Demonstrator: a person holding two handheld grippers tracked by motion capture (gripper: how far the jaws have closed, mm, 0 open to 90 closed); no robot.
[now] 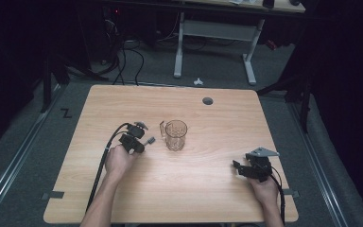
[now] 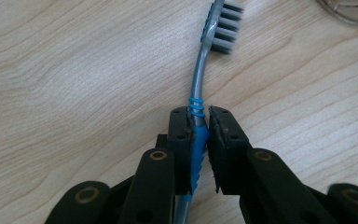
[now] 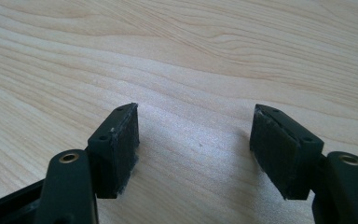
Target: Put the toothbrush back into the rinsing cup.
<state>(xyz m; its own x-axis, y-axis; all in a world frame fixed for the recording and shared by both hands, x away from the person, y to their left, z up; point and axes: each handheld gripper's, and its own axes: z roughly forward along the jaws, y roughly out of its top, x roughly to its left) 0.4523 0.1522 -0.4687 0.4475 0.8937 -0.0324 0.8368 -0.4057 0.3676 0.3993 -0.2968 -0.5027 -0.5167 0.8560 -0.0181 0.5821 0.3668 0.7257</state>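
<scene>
A grey and blue toothbrush [image 2: 200,84] is clamped by its blue-ribbed neck in my left gripper [image 2: 199,122], which is shut on it; the bristled head [image 2: 224,29] points away from the jaws. In the high view the left gripper [image 1: 139,139] sits left of centre on the table, with the toothbrush head [image 1: 150,140] poking toward a clear glass mug [image 1: 175,134] just to its right. The mug's base [image 2: 352,10] shows at the left gripper view's top right corner. My right gripper [image 3: 193,147] is open over bare wood, seen near the table's right front [image 1: 238,166].
The wooden table [image 1: 208,189] has a round cable hole [image 1: 208,100] near its far edge. Black cables trail from both grippers toward the near edge. Beyond the table are a white desk frame [image 1: 215,33] and cables on the floor.
</scene>
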